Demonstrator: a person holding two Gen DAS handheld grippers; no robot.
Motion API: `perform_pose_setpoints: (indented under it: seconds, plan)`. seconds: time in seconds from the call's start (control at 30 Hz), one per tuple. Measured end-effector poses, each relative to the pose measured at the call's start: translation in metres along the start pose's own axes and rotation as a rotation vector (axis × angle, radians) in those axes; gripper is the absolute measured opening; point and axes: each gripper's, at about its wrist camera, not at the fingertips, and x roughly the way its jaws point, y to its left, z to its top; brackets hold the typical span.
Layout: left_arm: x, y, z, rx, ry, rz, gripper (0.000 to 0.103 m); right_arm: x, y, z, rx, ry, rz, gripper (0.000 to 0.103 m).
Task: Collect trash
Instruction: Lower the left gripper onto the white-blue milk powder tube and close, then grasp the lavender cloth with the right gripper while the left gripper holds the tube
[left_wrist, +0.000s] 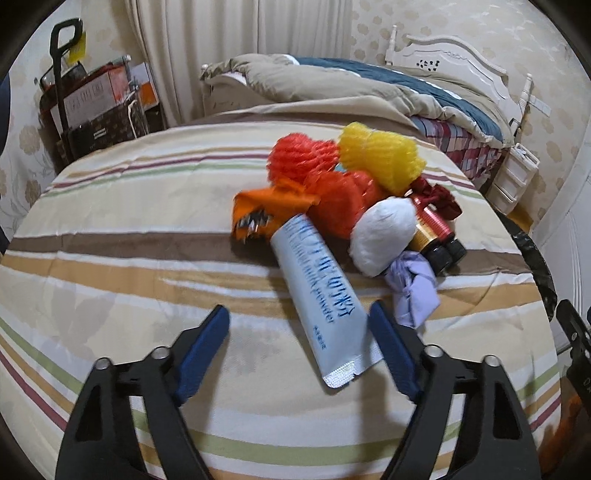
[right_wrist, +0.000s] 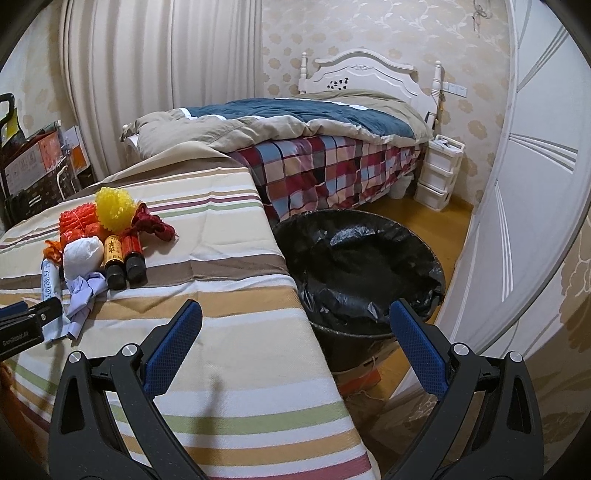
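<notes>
Tube (left_wrist: 325, 299) between left gripper (left_wrist: 299, 314) fingers, untouched

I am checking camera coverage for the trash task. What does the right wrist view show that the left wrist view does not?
Only the right wrist view shows the inside of the black-lined trash bin beside the striped cloth, and the open right gripper. Only the left wrist view shows the tube's crimped end between the left gripper's open jaws. Both show the trash pile: white tube, white wad, yellow net.

Striped cloth (left_wrist: 110, 229) bare left of trash pile (left_wrist: 343, 192), bin (right_wrist: 354, 258) mouth unobstructed
</notes>
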Motion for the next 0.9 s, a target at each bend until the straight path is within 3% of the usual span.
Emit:
perform_pose_setpoints:
  seconds: [0.43,0.53,0.6,0.9]
  plan:
    - [0.001,0.002,0.01,0.025,-0.031,0.037,0.075,0.002,0.007,0.0,-0.014,0.005,0.011,0.099]
    - [0.006,0.004,0.009,0.03,-0.004,0.005,0.048,0.003,0.013,0.001,-0.028,0.007,0.022,0.099]
    - [0.005,0.004,0.007,0.035,-0.005,-0.012,0.038,0.004,0.02,0.002,-0.039,0.009,0.035,0.099]
    - [-0.015,0.012,-0.003,0.063,-0.059,-0.032,0.034,0.004,0.061,0.006,-0.103,0.035,0.13,0.099]
